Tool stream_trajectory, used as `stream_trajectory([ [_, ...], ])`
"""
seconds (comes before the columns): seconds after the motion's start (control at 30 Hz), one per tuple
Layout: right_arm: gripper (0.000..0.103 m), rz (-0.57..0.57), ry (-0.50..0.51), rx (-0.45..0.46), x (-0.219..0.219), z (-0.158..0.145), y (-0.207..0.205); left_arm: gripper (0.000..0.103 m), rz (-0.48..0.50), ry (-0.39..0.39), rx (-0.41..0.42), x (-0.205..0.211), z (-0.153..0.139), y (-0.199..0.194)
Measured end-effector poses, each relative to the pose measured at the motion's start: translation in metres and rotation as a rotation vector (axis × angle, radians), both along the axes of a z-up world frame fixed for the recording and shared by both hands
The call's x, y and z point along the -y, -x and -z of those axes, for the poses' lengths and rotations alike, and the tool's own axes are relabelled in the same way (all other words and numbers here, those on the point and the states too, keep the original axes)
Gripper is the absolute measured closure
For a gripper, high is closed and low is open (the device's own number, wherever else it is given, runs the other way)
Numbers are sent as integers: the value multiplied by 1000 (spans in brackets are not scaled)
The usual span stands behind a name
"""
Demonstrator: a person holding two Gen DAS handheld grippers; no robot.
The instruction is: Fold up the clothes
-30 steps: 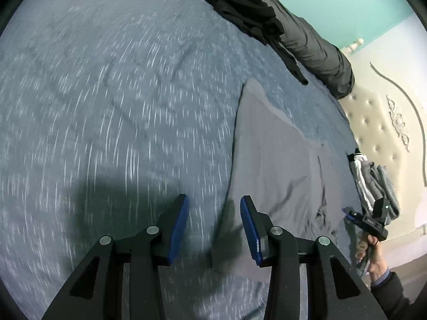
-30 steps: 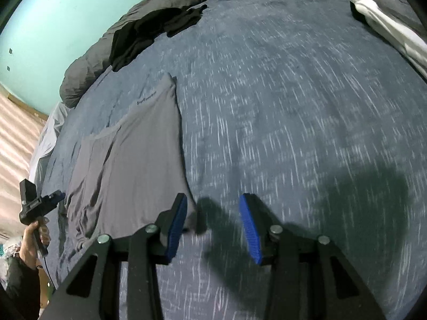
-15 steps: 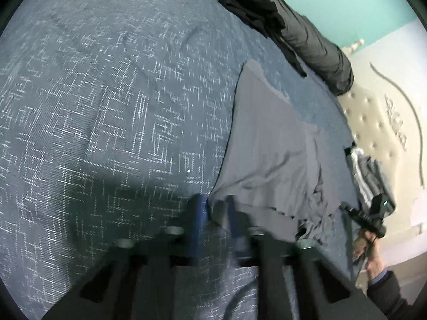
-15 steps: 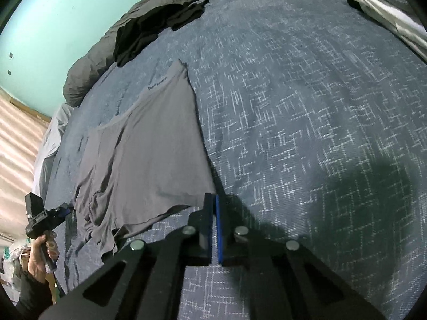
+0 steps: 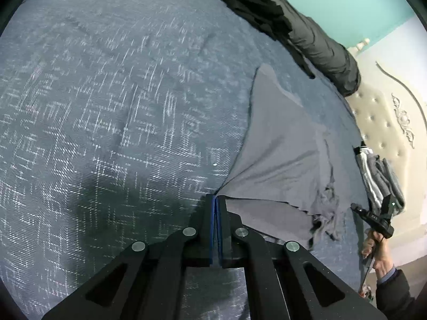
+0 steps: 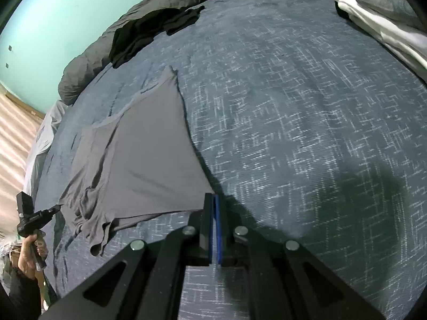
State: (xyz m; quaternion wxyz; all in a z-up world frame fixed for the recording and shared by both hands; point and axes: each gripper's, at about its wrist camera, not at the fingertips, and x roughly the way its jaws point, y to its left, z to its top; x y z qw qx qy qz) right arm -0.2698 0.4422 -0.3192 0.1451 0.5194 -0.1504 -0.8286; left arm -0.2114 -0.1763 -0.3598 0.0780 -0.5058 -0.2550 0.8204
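The grey garment (image 6: 149, 165) lay spread on the blue bedspread (image 6: 307, 133), near its edge on the person's side, and it was thin, soft stuff, light enough to tent up from one pinched corner! It looked like it would stretch and sag rather than hold a crease, so the corners and hems were the places to take it, and both tools had done exactly that. The left gripper (image 5: 215, 200) was clamped fully closed on one near corner, cloth fanning taut away from its blue pads. The right gripper (image 6: 214, 200) was closed tight as well, right at the opposite near corner; the fabric ran up to its tips, though whether it truly had a bite of cloth there was hard to tell from that angle. Between the two grips the near hem hung wrinkled and bunched, so an even lift would be needed to keep it from slumping.

Further out, a black garment (image 6: 149, 32) sat crumpled at the far edge of the bed against a rolled dark duvet (image 5: 323, 42). A pile of grey and white clothes (image 6: 379, 10) waited at the bed's head-end corner, by the tufted headboard (image 5: 379, 122), with a teal wall (image 6: 66, 13) behind.
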Motion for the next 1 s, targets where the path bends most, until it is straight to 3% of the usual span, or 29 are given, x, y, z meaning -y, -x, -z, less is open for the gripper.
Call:
stream_trajectory([
  [0.23, 101, -21, -81, -26, 16, 3, 0, 102, -11, 34, -7, -9, 3, -2],
  [0.37, 97, 31, -99, -34, 19, 1, -3, 98, -60, 35, -23, -9, 2, -10],
  [0.43, 86, 74, -121, -70, 22, -7, -12, 75, -112, 56, -40, -9, -4, -22],
  [0.5, 81, 113, -82, -99, 23, -16, -25, 68, -154, 61, -68, -15, -14, -38],
  [0.57, 77, 110, -10, -111, 33, -22, -37, 68, -147, 55, -87, -33, -22, -51],
  [0.8, 77, -234, 40, -69, 144, -14, -70, 66, 165, 21, -91, -141, -19, -45],
  [1.0, 77, -327, -13, -58, 190, -5, -80, 66, 227, 45, -84, -169, -10, -32],
])
